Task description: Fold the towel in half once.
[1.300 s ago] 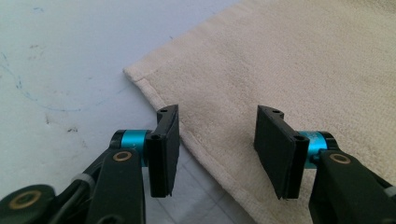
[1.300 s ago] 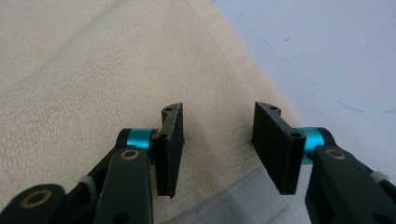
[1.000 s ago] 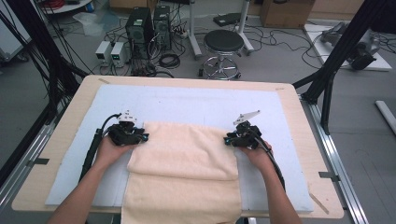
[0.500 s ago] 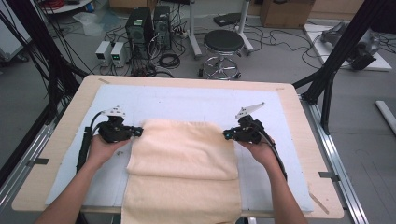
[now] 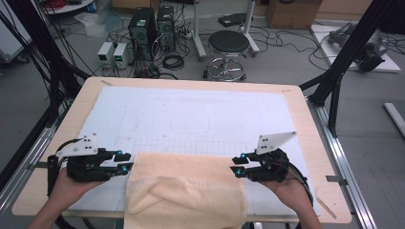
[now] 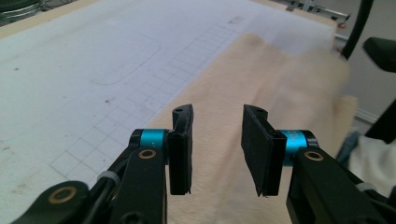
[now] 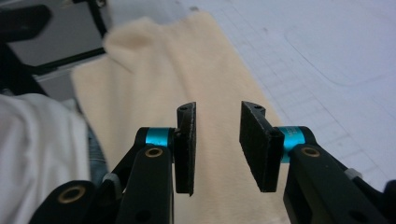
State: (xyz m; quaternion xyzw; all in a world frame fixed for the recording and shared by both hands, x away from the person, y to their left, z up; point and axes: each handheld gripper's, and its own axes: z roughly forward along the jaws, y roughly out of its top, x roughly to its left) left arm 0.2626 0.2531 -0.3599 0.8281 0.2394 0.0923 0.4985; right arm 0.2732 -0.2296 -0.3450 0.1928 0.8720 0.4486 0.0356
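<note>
A cream towel [image 5: 186,191] lies folded at the near edge of the table and hangs over its front. My left gripper [image 5: 126,164] hovers at the towel's far left corner. My right gripper [image 5: 236,167] hovers at its far right corner. Both point inward at each other. In the left gripper view the left gripper [image 6: 217,149] has jaws apart over the towel [image 6: 280,84], with nothing between them. The right gripper [image 7: 217,144] stands the same way above the towel [image 7: 177,65]. Both pairs of jaws have just been opening.
A white gridded mat [image 5: 191,114] covers the wooden table [image 5: 305,124]. Behind the table stand a black stool [image 5: 229,45] and computer boxes [image 5: 153,28] among cables. Black frame posts [image 5: 348,62] rise at the right and left.
Both hands came toward the near edge and rose. The towel's far edge shifted nearer with them. Both pairs of jaws have parted and let the towel corners go.
</note>
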